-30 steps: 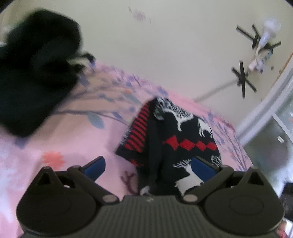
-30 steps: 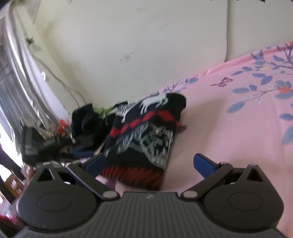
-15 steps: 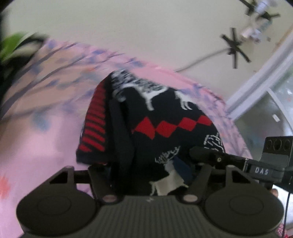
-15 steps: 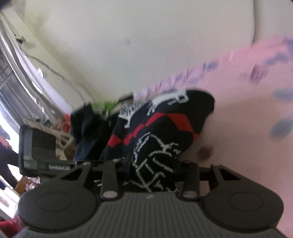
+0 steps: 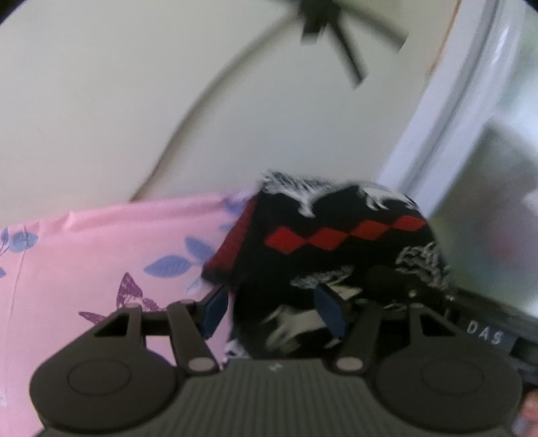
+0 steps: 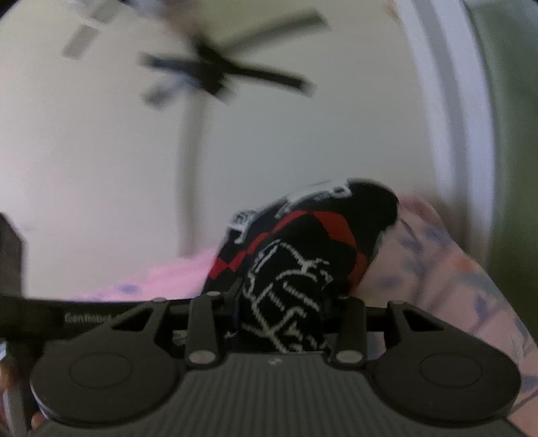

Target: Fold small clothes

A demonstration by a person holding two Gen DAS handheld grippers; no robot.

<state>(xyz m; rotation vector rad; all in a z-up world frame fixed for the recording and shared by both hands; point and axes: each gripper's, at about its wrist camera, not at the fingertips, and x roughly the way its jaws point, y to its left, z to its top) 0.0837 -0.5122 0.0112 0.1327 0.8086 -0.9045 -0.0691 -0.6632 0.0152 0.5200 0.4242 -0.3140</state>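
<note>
A folded black knitted sweater (image 5: 336, 235) with red diamonds and white reindeer rests on the pink floral sheet (image 5: 101, 252). My left gripper (image 5: 272, 309) has its blue pads on either side of the sweater's near end and grips it. In the right wrist view the same sweater (image 6: 319, 242) fills the gap of my right gripper (image 6: 282, 302). That gripper's jaws are opening slightly while the fabric stays pressed between them. Each gripper's dark body shows at the edge of the other's view. Both pictures are blurred by motion.
A cream wall (image 5: 101, 101) rises behind the bed, with a thin cable and black tape crosses (image 5: 336, 30) on it. A white window frame (image 5: 447, 117) stands at the right. The pink sheet (image 6: 454, 285) drops off to the right of the sweater.
Both grippers went from wide open to closed on the sweater, then swept it sideways across the bed. The pile of black clothes has left both views, and the window frame is closer.
</note>
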